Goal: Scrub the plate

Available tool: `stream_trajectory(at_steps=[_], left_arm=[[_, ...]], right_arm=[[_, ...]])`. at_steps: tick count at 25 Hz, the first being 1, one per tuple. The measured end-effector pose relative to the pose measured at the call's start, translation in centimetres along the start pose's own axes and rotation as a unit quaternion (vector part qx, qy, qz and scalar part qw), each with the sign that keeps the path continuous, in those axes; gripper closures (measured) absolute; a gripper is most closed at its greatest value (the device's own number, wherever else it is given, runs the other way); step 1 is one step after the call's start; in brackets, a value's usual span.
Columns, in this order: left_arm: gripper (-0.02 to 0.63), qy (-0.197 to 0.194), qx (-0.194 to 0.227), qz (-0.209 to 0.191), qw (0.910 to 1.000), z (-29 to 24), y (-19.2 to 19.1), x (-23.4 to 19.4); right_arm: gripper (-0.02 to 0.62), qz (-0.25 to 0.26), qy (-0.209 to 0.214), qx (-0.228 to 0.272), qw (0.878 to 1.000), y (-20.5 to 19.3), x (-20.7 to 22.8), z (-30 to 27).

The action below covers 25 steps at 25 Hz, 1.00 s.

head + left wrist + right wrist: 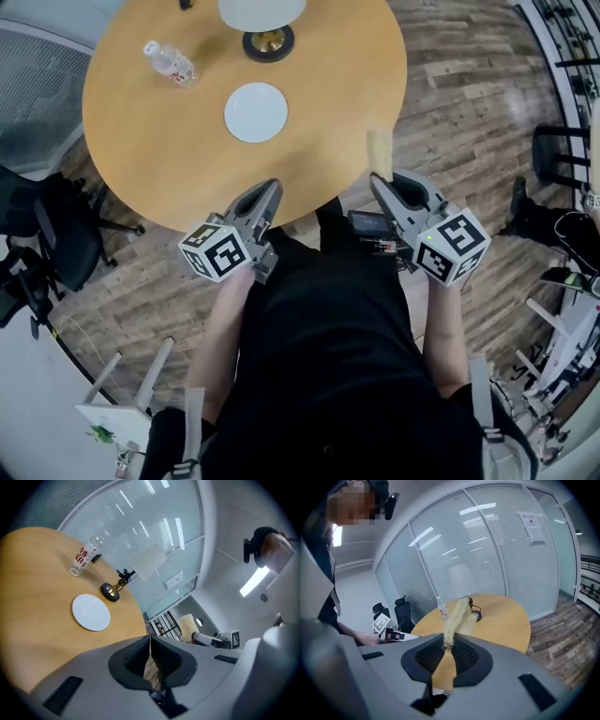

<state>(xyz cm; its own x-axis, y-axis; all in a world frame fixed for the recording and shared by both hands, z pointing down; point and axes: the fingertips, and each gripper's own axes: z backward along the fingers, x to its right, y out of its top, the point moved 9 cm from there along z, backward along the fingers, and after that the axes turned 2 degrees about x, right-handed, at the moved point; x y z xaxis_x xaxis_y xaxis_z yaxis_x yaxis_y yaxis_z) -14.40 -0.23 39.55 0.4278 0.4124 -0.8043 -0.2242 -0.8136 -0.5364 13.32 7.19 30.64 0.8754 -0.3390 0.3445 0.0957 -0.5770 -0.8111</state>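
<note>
The plate [256,112] lay flat on the desk [141,150], well in from the near edge and just short of the lamp base [268,43] by the far edge, bare and not yet touched. My right gripper [377,180] hung off the near edge, its jaws clamped on the lower end of the scrubber [380,153]. My left gripper [273,186] hung beside it, jaws together on nothing.

I judged the plate the likeliest trouble. It was a smooth, white, shallow round on a smooth, glossy wooden top, and nothing pinned it. A sideways scrub could send it skating toward the lamp, or toward the clear bottle [170,63] lying on its side near the far left edge. My left jaws would need to hold its rim down.

The scrubber was a long, pale, fibrous strip, loose-looking and gripped only at one end. Under pressure it might fold over or pull free. The lamp's pale shade [262,11] stood close behind the plate, easy to knock on the reach.
</note>
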Motion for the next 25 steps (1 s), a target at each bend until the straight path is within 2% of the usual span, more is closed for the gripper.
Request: stream_trajectory(at_steps=[4,8,9,11,13,14,17,20,21,25], left_arm=[[0.594,0.006,0.057,0.107,0.9925,-1.7,-1.6,-1.2],[0.594,0.053,0.103,0.151,0.9818,-2.9,-2.7,-2.1],[0.594,0.063,0.115,0.173,0.9760,-3.1,-3.2,-2.4],[0.594,0.070,0.151,0.243,0.9558,-3.6,-4.2,-2.7],[0.594,0.058,0.188,0.294,0.9354,-4.1,-4.7,-2.9],[0.590,0.051,0.203,0.308,0.9281,-4.3,-4.7,-3.0],[0.551,0.047,0.237,0.333,0.9115,-4.4,-5.0,-3.4],[0.531,0.060,0.268,0.349,0.8961,-4.3,-5.6,-3.7],[0.520,0.068,0.276,0.350,0.8929,-4.3,-5.8,-3.9],[0.497,0.115,0.276,0.338,0.8926,-4.1,-6.1,-6.0]], right_arm=[[0.549,0.009,0.034,-0.019,0.999,0.4,2.6,-0.6],[0.549,0.011,0.069,-0.044,0.997,0.4,5.1,-1.6],[0.549,0.013,0.079,-0.050,0.996,0.3,5.7,-2.0],[0.549,0.020,0.103,-0.064,0.992,0.4,6.6,-2.8],[0.549,0.027,0.128,-0.078,0.988,0.4,7.3,-4.1],[0.549,0.030,0.139,-0.085,0.986,0.4,7.6,-4.8],[0.549,0.034,0.171,-0.109,0.979,0.3,7.8,-7.1],[0.549,0.041,0.204,-0.135,0.969,0.5,7.3,-8.9],[0.549,0.045,0.216,-0.142,0.965,0.7,7.1,-9.4],[0.549,0.055,0.238,-0.156,0.957,0.7,6.3,-11.1]])
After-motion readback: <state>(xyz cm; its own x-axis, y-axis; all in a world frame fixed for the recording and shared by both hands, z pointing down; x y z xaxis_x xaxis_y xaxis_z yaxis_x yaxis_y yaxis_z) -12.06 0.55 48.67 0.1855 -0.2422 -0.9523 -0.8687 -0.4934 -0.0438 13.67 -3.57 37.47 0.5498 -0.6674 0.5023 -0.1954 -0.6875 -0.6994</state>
